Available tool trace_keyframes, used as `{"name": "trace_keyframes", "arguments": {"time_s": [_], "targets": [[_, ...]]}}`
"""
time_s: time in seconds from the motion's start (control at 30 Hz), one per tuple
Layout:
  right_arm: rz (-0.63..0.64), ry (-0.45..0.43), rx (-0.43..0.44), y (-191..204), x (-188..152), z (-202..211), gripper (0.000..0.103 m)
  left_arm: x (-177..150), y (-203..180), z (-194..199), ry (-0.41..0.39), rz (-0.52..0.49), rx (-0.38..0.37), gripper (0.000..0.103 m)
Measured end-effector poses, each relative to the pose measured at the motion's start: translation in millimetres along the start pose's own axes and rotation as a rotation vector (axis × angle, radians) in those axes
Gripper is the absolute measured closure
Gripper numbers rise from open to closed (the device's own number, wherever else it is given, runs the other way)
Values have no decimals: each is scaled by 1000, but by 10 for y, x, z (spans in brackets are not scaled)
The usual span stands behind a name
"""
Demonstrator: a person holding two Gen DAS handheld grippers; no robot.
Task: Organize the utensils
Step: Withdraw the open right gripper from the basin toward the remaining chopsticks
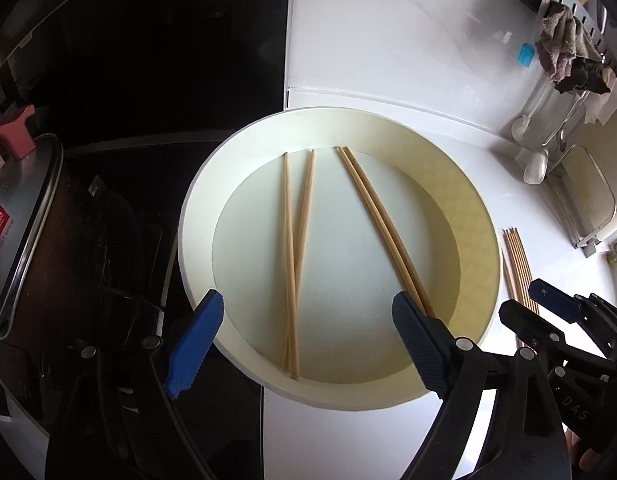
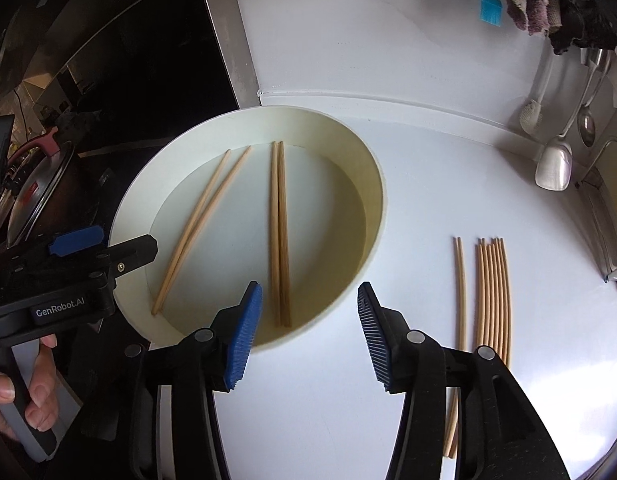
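A round cream bowl (image 1: 190,240) (image 2: 374,184) stands on the white counter beside the black stove. Inside it lie a crossed pair of wooden chopsticks (image 1: 294,240) (image 2: 196,228) and a straight, close-set pair (image 1: 382,224) (image 2: 279,232). My left gripper (image 1: 306,304) (image 2: 112,246) hangs open over the bowl's near side, nothing between its blue pads. My right gripper (image 2: 310,290) (image 1: 528,304) is open over the bowl's near right rim, holding nothing. A bundle of several chopsticks (image 2: 492,296) (image 1: 518,264) lies on the counter right of the bowl, with a separate pair (image 2: 460,288) beside it.
A lidded metal pot (image 1: 20,232) sits on the stove to the left. Ladles and a spatula (image 2: 554,168) hang at the back right under a rack with cloths (image 1: 564,48). A sink edge (image 1: 588,200) runs along the right. A hand (image 2: 12,396) grips the left handle.
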State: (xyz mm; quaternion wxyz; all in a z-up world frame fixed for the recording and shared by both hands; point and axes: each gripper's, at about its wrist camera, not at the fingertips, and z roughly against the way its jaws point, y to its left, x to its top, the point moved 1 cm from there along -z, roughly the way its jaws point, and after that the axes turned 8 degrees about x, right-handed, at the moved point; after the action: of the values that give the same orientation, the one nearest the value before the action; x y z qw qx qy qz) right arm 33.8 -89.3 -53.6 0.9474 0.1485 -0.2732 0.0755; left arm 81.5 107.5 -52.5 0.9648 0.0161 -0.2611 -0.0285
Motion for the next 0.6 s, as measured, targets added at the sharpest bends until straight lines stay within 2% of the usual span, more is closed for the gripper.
{"name": "trace_keyframes", "arguments": {"time_s": [0.27,0.6], "targets": [[-16,-21,-54,-308,-257,332,51,-161,-264,241,-33,-6,-12,14],[-79,-42,-147,-1042,-571,795,49,-329,-931,361,-27,-41,-51,14]]}}
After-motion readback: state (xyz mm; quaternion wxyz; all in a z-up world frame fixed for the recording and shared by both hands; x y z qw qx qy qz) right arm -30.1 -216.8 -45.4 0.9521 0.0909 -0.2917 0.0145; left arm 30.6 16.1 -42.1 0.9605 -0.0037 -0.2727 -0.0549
